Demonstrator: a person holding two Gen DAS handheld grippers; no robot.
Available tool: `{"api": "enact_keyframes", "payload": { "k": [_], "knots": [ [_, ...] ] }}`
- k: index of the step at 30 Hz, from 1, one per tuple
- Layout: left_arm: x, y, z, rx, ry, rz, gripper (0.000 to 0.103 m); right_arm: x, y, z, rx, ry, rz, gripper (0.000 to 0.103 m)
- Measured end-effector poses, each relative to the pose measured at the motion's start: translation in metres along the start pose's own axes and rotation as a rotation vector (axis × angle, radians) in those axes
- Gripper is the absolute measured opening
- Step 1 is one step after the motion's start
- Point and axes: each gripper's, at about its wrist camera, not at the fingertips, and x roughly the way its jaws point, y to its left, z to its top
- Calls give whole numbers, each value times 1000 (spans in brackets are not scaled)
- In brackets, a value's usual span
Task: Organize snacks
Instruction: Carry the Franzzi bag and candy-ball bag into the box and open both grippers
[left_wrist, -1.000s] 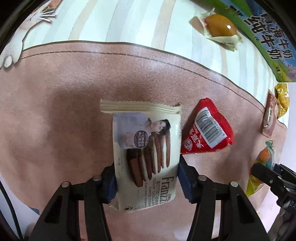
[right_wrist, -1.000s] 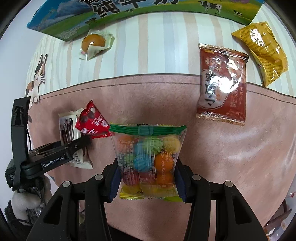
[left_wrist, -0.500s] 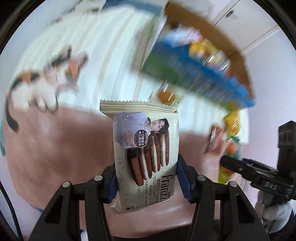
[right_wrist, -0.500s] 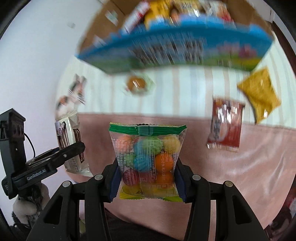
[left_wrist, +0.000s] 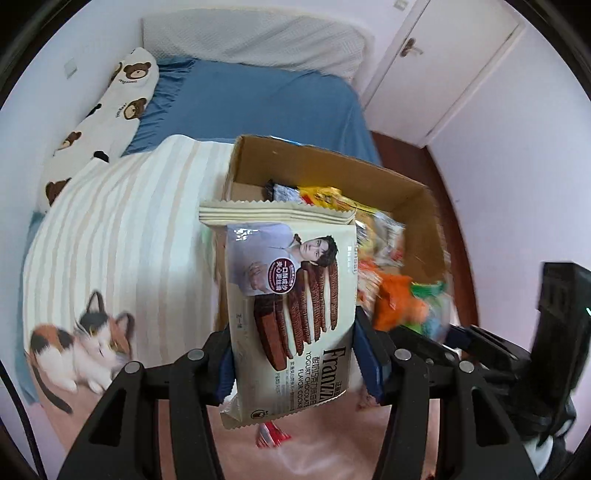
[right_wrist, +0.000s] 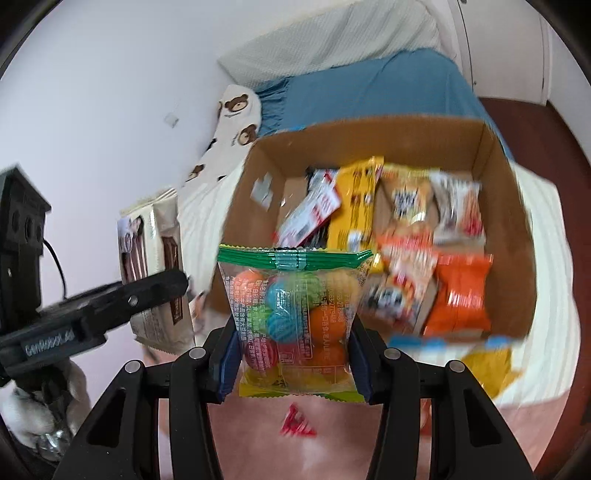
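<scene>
Left wrist view: left gripper (left_wrist: 293, 354) clamped on cookie packet (left_wrist: 291, 310), held upright; cardboard box (left_wrist: 325, 162) of snacks at 1 o'clock beyond it.

Right wrist view: right gripper (right_wrist: 293, 363) clamped on candy bag (right_wrist: 293, 317); box (right_wrist: 369, 136) at 12 to 2 o'clock, cookie packet (right_wrist: 155, 258) at 9 o'clock.

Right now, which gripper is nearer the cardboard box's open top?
Right. The right gripper, holding the gumball bag, is at the cardboard box front edge; the left gripper, holding the cookie pack, sits off its left side.
</scene>
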Motion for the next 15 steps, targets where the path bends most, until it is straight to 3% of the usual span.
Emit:
{"api": "enact_keyframes", "payload": {
  "k": [5,9,11,12,13,14,15],
  "knots": [
    [35,1,23,16,72,48,52,29,-8,22,13,16,-46,53],
    [68,5,26,-1,158,46,53,51,-15,24,39,56,-40,54],
    [79,7,26,-10,191,47,53,72,-19,26,44,142,-36,60],
    [84,8,25,-11,192,53,55,76,-22,25,50,163,-25,71],
    [86,8,24,-10,190,63,68,80,-25,25,61,177,-10,83],
    [88,9,23,-7,188,72,84,83,-28,24,65,183,-26,86],
    [88,8,22,-1,183,77,89,82,-29,24,57,180,-45,89]
  ]
}}
